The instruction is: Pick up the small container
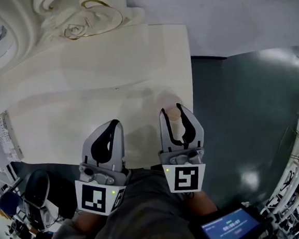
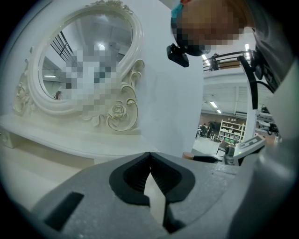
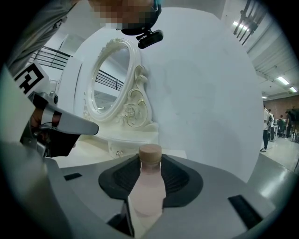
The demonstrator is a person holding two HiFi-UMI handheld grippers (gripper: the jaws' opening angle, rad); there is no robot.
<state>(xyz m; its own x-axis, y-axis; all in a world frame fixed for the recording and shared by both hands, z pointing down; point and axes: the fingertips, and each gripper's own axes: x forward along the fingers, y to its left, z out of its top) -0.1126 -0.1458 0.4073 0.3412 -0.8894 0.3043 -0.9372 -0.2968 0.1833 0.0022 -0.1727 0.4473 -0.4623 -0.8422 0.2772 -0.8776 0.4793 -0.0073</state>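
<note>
Bottle point(image 3: 148, 191) status: I read it clamped upright between the right gripper's point(image 3: 150, 161) part-open jaws, at the table's point(image 1: 89, 95) near right edge. Left gripper point(image 2: 149, 154) jaws meet, holding nothing.

Left tool point(image 1: 115, 124), right tool point(image 1: 172, 111): grey shells, black ribbed pads, white marker cubes with black squares, green LEDs.

Big indoor hall, perhaps a warehouse, shelving point(image 2: 228, 130), strip lights point(image 3: 282, 80)
</note>
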